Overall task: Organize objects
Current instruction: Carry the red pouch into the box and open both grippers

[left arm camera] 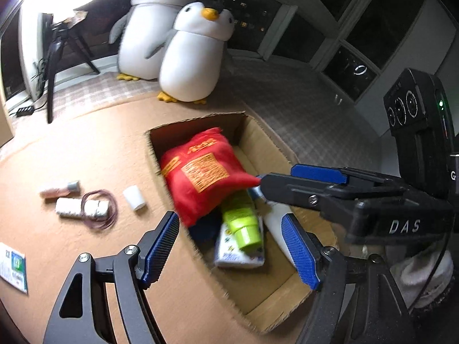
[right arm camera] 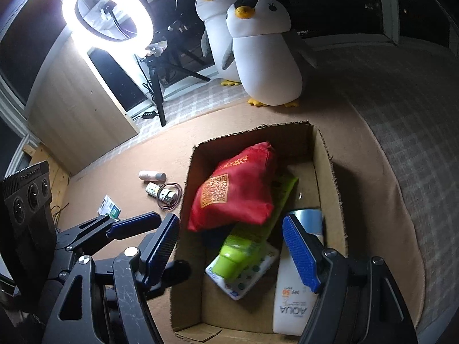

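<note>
Cardboard box holds red pouch | loose roll lies left of box, long axis toward it | left gripper nearer | right gripper over box | both fingers open, empty

Both grippers are pointing steeply down at the cardboard box, jaws standing apart with nothing between the blue pads. The left gripper is hanging over the box's left rim, the right gripper over its near end, the two crossing just beside each other.
</note>
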Demonstrator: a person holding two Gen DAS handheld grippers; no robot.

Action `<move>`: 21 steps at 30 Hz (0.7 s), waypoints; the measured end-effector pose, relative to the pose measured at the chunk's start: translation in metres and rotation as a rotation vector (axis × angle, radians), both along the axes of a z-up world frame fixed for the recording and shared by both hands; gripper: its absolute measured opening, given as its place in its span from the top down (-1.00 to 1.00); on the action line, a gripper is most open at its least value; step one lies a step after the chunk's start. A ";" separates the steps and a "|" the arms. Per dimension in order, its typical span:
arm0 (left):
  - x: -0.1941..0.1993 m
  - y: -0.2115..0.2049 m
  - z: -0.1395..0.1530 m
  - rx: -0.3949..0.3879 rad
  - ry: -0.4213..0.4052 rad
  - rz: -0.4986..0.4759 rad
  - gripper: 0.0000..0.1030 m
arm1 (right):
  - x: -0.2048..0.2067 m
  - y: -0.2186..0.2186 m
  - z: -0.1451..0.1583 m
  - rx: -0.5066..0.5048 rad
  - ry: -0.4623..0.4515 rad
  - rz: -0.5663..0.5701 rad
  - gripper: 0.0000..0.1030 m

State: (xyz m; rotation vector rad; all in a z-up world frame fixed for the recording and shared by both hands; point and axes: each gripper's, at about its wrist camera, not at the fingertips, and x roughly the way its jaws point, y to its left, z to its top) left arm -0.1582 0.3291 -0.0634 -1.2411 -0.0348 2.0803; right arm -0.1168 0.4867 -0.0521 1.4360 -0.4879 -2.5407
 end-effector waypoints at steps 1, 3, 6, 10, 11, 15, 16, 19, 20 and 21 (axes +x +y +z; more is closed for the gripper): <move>0.002 -0.008 0.000 0.004 -0.002 0.006 -0.50 | 0.002 -0.002 0.000 -0.004 0.003 -0.001 -0.38; 0.008 -0.027 0.000 0.005 -0.001 0.023 -0.50 | 0.004 -0.007 0.002 -0.009 0.013 -0.003 -0.38; 0.022 -0.065 -0.005 -0.007 -0.005 0.061 -0.50 | 0.011 -0.016 0.006 -0.003 0.035 -0.009 -0.38; 0.037 -0.121 -0.017 -0.029 -0.039 0.127 -0.50 | 0.019 -0.031 0.012 0.023 0.069 -0.008 -0.39; 0.040 -0.134 -0.020 -0.036 -0.045 0.145 -0.50 | 0.021 -0.036 0.013 0.023 0.078 -0.007 -0.39; 0.051 -0.184 -0.027 -0.047 -0.072 0.211 -0.51 | 0.024 -0.062 0.022 0.033 0.121 0.019 -0.39; 0.054 -0.192 -0.028 -0.049 -0.075 0.219 -0.50 | 0.024 -0.068 0.024 0.033 0.127 0.030 -0.39; 0.056 -0.212 -0.030 -0.058 -0.074 0.241 -0.50 | 0.020 -0.092 0.030 0.009 0.129 0.069 -0.39; 0.056 -0.217 -0.029 -0.059 -0.073 0.248 -0.50 | 0.019 -0.097 0.030 -0.001 0.126 0.075 -0.39; 0.055 -0.221 -0.028 -0.058 -0.069 0.254 -0.50 | 0.018 -0.105 0.030 -0.021 0.121 0.086 -0.39</move>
